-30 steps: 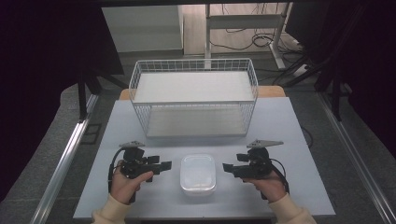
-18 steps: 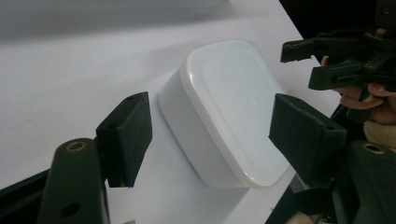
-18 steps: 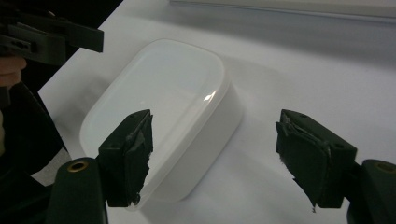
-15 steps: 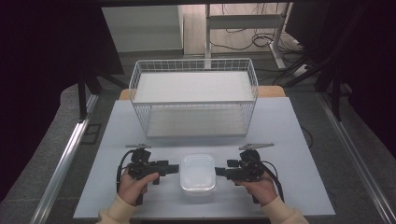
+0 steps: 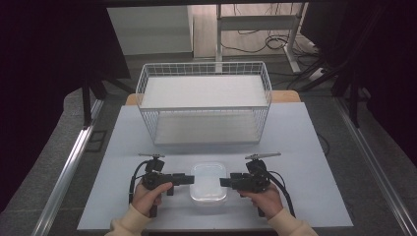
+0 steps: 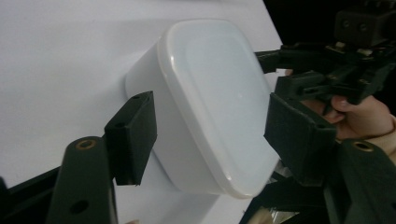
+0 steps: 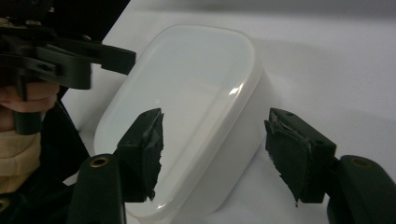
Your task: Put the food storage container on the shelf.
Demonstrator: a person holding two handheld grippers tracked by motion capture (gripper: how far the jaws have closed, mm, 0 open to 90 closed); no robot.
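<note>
On the pale table (image 5: 305,147), a lidded white container (image 5: 208,182) sits between the left gripper (image 5: 188,179) and right gripper (image 5: 223,182), near a wire basket (image 5: 204,101) seen from above. Each gripper view shows its closing jaws straddling an end, pads still clear

A lab-like recording room: a pale table (image 5: 305,147) ringed by black curtains (image 5: 44,73), grey carpet with metal floor rails (image 5: 69,167), and loose cables (image 5: 255,39) under a desk frame at twelve o'clock.
</note>
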